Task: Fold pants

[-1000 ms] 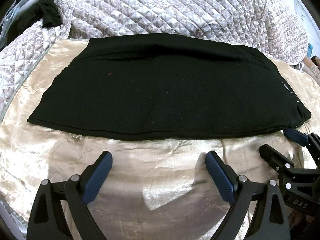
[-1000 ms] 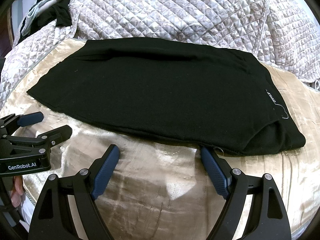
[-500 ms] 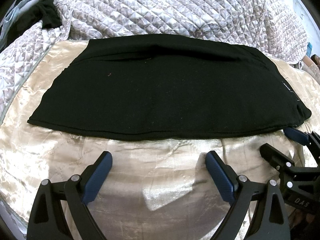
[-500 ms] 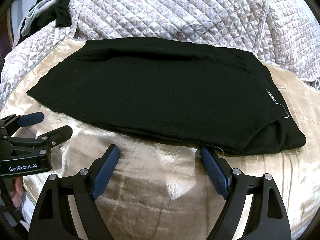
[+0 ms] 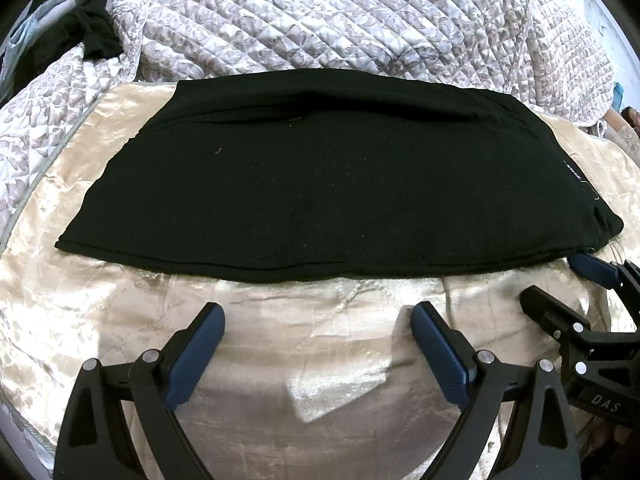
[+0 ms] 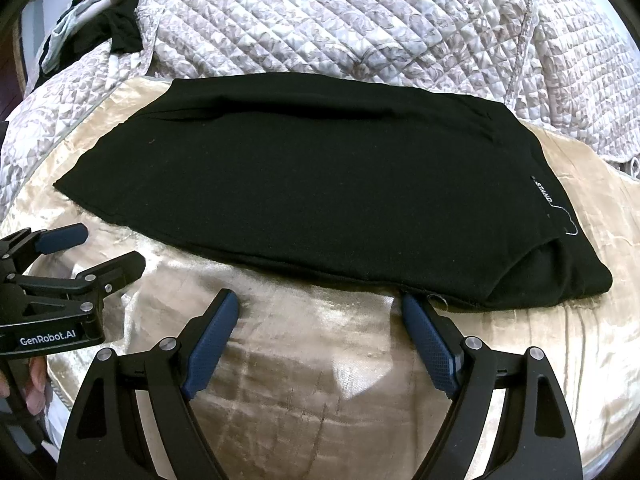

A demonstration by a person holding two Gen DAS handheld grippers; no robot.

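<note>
Black pants point(image 5: 328, 184) lie folded lengthwise in a flat band across a shiny beige cloth point(image 5: 312, 340); they also show in the right wrist view point(image 6: 312, 192), with a small white label point(image 6: 543, 194) near their right end. My left gripper point(image 5: 318, 316) is open and empty, just short of the pants' near edge. My right gripper point(image 6: 320, 304) is open and empty, its right fingertip point(image 6: 412, 304) at the near hem. Each gripper shows in the other's view: the right one point(image 5: 560, 280) at the pants' right end, the left one point(image 6: 104, 248) by the left end.
A quilted floral bedspread point(image 5: 340, 20) is bunched up behind the pants. Dark clothing point(image 5: 88, 28) hangs at the far left. The beige cloth point(image 6: 304, 380) covers the bed surface in front of the pants. A person's fingers point(image 6: 36, 376) hold the left gripper.
</note>
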